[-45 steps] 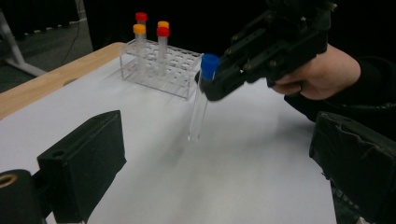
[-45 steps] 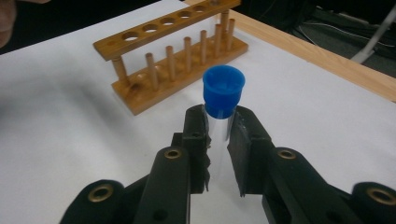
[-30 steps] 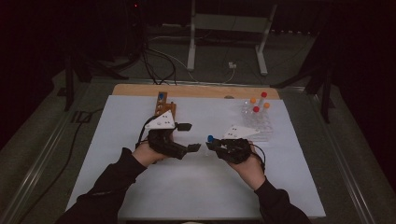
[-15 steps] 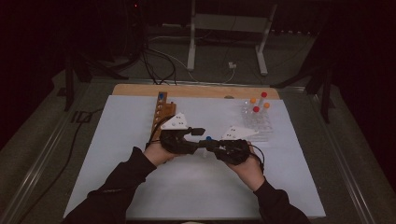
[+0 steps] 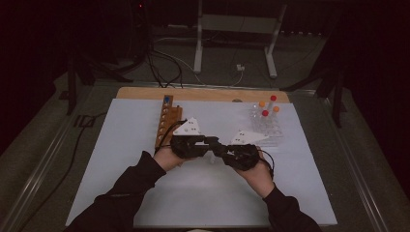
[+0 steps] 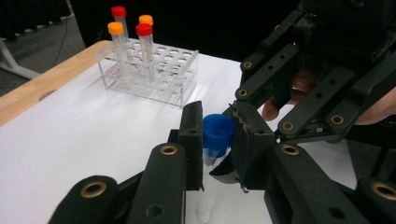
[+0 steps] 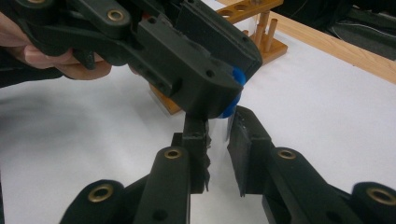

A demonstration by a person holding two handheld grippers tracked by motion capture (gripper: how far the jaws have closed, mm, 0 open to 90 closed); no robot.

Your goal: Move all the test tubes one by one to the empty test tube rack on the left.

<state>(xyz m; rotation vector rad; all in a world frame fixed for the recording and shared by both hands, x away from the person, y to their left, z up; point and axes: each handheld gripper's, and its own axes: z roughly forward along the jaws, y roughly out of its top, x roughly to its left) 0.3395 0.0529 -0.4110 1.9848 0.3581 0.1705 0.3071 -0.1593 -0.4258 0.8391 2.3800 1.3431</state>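
A clear tube (image 7: 218, 127) with a blue cap (image 6: 217, 134) stands upright above the white mat, near the table's middle. My right gripper (image 7: 217, 128) is shut on the tube's body below the cap. My left gripper (image 6: 217, 114) reaches in from the left, and its jaws have just been closing with the blue cap between them; the pads now press on the cap. In the high view the left gripper (image 5: 212, 142) and right gripper (image 5: 221, 151) meet tip to tip. The tube's lower end (image 6: 205, 205) hangs over the mat.
A clear plastic rack (image 5: 265, 126) holding several tubes with red and orange caps (image 6: 144, 30) stands at the back right. A wooden rack (image 5: 167, 123) with one blue-capped tube (image 5: 167, 100) stands at the back left. A wooden board (image 5: 203, 93) edges the far side.
My left gripper moved right to meet the right gripper, and its jaws went from wide open to closed on the blue cap. The right hand stayed put.
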